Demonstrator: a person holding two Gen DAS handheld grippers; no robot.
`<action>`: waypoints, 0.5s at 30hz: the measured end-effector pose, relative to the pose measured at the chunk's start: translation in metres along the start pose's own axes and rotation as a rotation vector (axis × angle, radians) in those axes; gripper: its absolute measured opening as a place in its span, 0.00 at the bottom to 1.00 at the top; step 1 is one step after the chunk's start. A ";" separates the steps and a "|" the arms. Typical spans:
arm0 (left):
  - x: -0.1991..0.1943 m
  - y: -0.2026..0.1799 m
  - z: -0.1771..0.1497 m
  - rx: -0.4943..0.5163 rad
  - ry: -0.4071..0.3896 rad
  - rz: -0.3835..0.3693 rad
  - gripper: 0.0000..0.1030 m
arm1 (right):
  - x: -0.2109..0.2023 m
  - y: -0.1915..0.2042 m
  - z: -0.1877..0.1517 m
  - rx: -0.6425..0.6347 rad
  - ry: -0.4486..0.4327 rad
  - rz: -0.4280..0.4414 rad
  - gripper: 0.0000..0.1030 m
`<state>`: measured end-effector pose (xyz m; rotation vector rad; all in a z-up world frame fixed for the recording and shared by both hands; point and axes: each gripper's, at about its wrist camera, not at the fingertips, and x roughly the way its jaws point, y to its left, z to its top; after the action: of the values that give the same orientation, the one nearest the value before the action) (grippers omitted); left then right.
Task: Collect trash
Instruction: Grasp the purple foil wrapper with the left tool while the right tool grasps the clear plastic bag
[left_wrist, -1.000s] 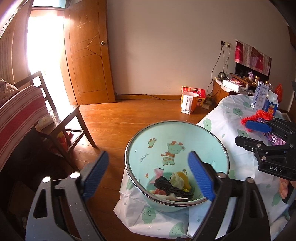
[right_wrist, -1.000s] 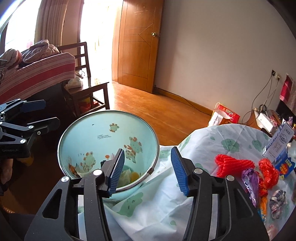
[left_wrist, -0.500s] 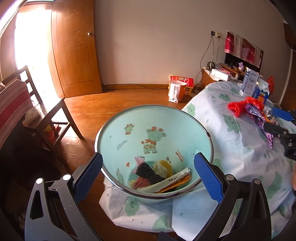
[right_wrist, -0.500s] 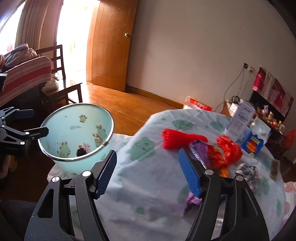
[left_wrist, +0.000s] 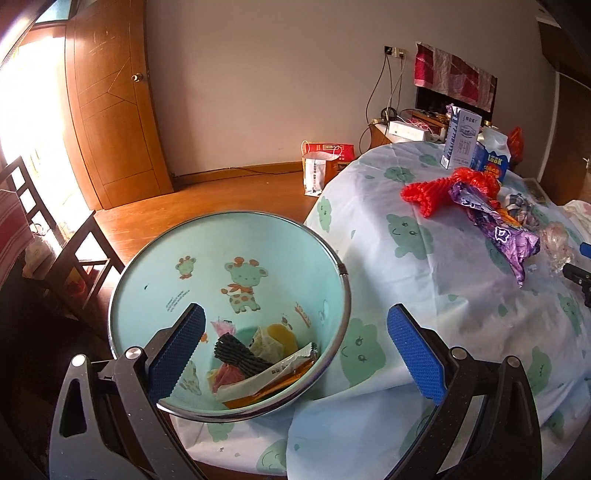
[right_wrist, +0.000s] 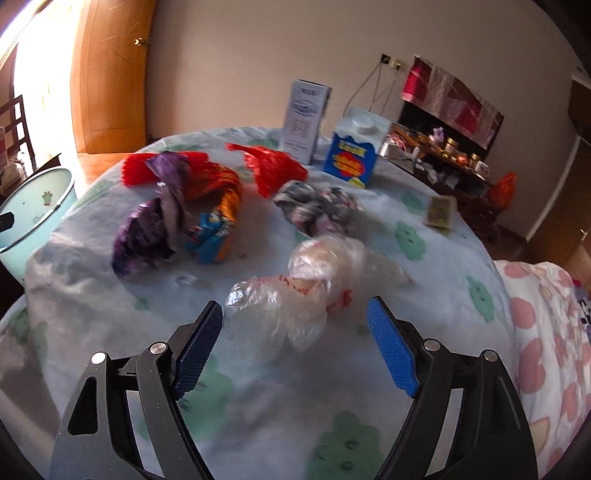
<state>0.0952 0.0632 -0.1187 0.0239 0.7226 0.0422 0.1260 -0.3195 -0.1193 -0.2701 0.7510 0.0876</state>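
Note:
My left gripper (left_wrist: 293, 332) is open and empty, hovering over the near rim of a light-blue bin (left_wrist: 207, 273) with giraffe prints. The bin holds several wrappers (left_wrist: 258, 354). Over the table, my right gripper (right_wrist: 294, 310) has its jaws opening. A crumpled clear plastic bag (right_wrist: 295, 291) lies between and just ahead of its fingertips, and the pads are not pressing on it. Farther back lie a purple wrapper (right_wrist: 147, 229), an orange and blue wrapper (right_wrist: 218, 206), red mesh (right_wrist: 273, 166) and a crumpled printed wrapper (right_wrist: 317, 206). The right wrist view is blurred.
A tall white box (right_wrist: 304, 114) and a blue carton (right_wrist: 354, 151) stand at the back of the cloth-covered table (right_wrist: 413, 243). Pink floral bedding (right_wrist: 546, 332) lies to the right. A wooden chair (left_wrist: 74, 258) stands beside the bin. Paper bags (left_wrist: 325, 162) sit on the floor.
My right gripper swung right, away from the bin, to the trash on the table, and its jaws widened. My left gripper opened slightly and moved closer over the bin.

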 end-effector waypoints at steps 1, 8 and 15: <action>0.001 -0.002 0.001 0.003 0.002 -0.001 0.94 | 0.001 -0.010 -0.003 0.014 0.004 -0.017 0.77; 0.005 -0.022 0.009 0.017 0.005 -0.006 0.94 | -0.016 -0.066 -0.022 0.131 0.008 -0.075 0.77; 0.000 -0.064 0.027 0.067 -0.034 -0.059 0.94 | -0.018 -0.068 -0.020 0.211 -0.031 0.035 0.77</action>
<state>0.1151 -0.0010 -0.1003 0.0671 0.6901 -0.0392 0.1121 -0.3902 -0.1064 -0.0545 0.7284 0.0450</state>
